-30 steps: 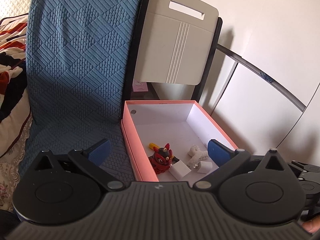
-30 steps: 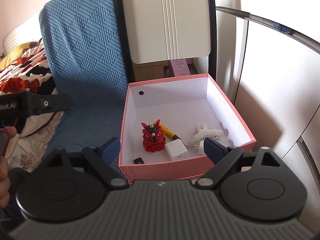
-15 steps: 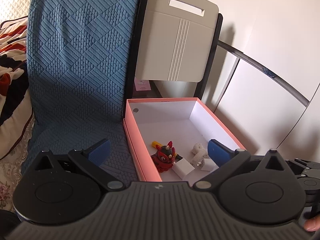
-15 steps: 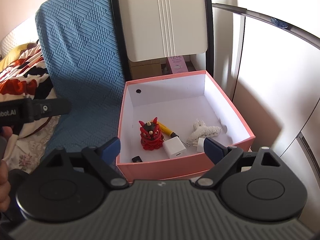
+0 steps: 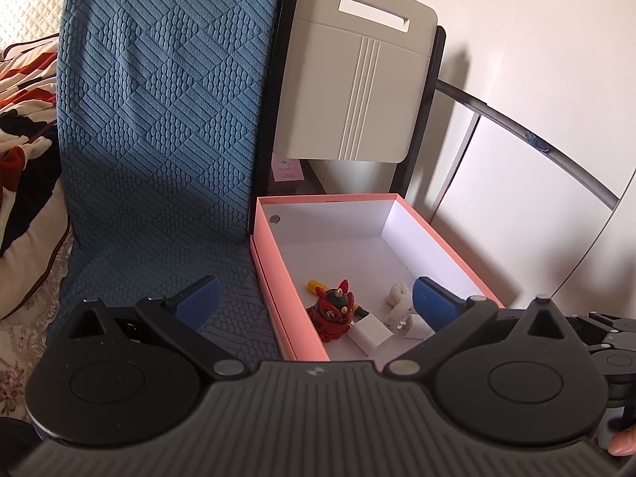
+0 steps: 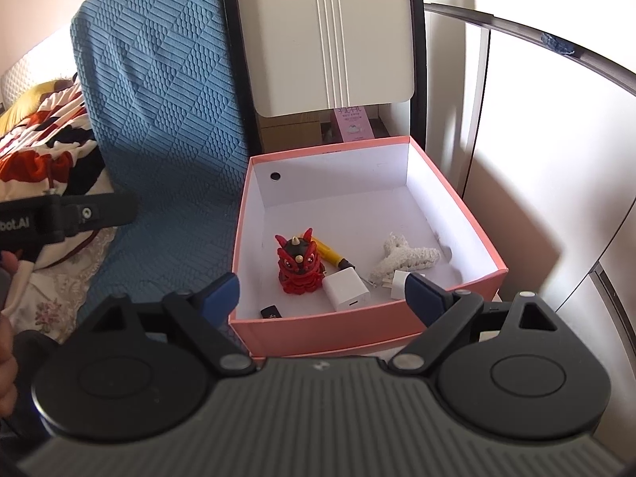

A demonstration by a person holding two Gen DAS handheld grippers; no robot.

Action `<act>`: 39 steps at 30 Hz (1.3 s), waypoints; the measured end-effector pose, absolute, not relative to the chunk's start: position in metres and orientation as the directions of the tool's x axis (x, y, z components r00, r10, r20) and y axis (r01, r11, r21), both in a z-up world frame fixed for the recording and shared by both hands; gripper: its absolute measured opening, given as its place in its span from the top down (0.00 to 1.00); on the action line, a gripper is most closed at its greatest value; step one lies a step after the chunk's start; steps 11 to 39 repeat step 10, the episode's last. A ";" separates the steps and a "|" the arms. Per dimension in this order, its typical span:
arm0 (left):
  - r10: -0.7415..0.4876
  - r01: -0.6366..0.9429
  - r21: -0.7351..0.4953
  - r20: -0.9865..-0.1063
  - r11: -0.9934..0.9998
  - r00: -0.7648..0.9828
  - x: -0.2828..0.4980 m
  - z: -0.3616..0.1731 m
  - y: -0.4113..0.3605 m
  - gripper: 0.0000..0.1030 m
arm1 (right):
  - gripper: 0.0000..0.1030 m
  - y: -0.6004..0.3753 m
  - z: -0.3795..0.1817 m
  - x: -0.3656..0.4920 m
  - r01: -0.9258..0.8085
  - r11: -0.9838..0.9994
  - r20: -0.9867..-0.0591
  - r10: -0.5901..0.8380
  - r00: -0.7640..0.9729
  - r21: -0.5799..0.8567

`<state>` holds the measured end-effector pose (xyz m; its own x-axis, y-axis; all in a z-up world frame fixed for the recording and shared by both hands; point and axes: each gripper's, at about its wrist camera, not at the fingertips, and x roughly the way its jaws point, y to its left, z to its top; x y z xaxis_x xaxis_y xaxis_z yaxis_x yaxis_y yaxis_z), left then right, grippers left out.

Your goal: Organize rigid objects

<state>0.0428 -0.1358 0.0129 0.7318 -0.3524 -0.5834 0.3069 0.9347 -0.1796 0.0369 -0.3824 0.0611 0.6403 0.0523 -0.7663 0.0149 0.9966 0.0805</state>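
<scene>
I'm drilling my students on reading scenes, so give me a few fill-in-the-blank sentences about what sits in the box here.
1. The red lion-like figurine stands inside the ____ cardboard box.
2. The white square charger block lies just to the ____ of the figurine in the right wrist view.
3. The yellow pen-shaped tool lies partly ____ the figurine.
4. The right gripper has its jaws ____.

Missing words: pink; right; behind; open

Blue textured cover point(image 6: 159, 127) over the seat, pink box point(image 6: 357, 332) just beside its right edge.
</scene>
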 end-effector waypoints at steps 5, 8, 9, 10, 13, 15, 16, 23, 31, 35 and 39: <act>-0.351 0.305 -0.179 -0.579 0.935 0.736 0.041 0.014 -0.136 0.00 | 0.11 -0.381 0.062 0.037 0.013 0.997 -0.764 0.050 0.643 0.077; -0.354 0.308 -0.178 -0.571 0.934 0.741 0.040 0.015 -0.136 0.00 | 0.11 -0.380 0.062 0.036 0.014 0.997 -0.765 0.047 0.642 0.073; -0.354 0.309 -0.177 -0.570 0.934 0.742 0.040 0.015 -0.136 0.00 | 0.11 -0.380 0.062 0.036 0.014 0.997 -0.765 0.047 0.642 0.073; -0.354 0.310 -0.177 -0.569 0.934 0.742 0.040 0.015 -0.136 0.00 | 0.11 -0.379 0.062 0.036 0.014 0.997 -0.766 0.047 0.641 0.073; -0.354 0.310 -0.177 -0.569 0.934 0.742 0.040 0.015 -0.136 0.00 | 0.11 -0.379 0.062 0.036 0.014 0.997 -0.766 0.047 0.641 0.073; -0.354 0.310 -0.177 -0.569 0.934 0.742 0.040 0.015 -0.136 0.00 | 0.11 -0.379 0.062 0.036 0.014 0.997 -0.766 0.047 0.641 0.073; -0.354 0.310 -0.177 -0.569 0.934 0.742 0.040 0.015 -0.136 0.00 | 0.11 -0.379 0.062 0.036 0.014 0.997 -0.766 0.047 0.641 0.073; -0.354 0.310 -0.177 -0.569 0.934 0.742 0.040 0.015 -0.136 0.00 | 0.11 -0.379 0.062 0.036 0.014 0.997 -0.766 0.047 0.641 0.073; -0.354 0.310 -0.177 -0.569 0.934 0.742 0.040 0.015 -0.136 0.00 | 0.11 -0.379 0.062 0.036 0.014 0.997 -0.766 0.047 0.641 0.073; -0.354 0.310 -0.177 -0.569 0.934 0.742 0.040 0.015 -0.136 0.00 | 0.11 -0.379 0.062 0.036 0.014 0.997 -0.766 0.047 0.641 0.073; -0.354 0.310 -0.177 -0.569 0.934 0.742 0.040 0.015 -0.136 0.00 | 0.11 -0.379 0.062 0.036 0.014 0.997 -0.766 0.047 0.641 0.073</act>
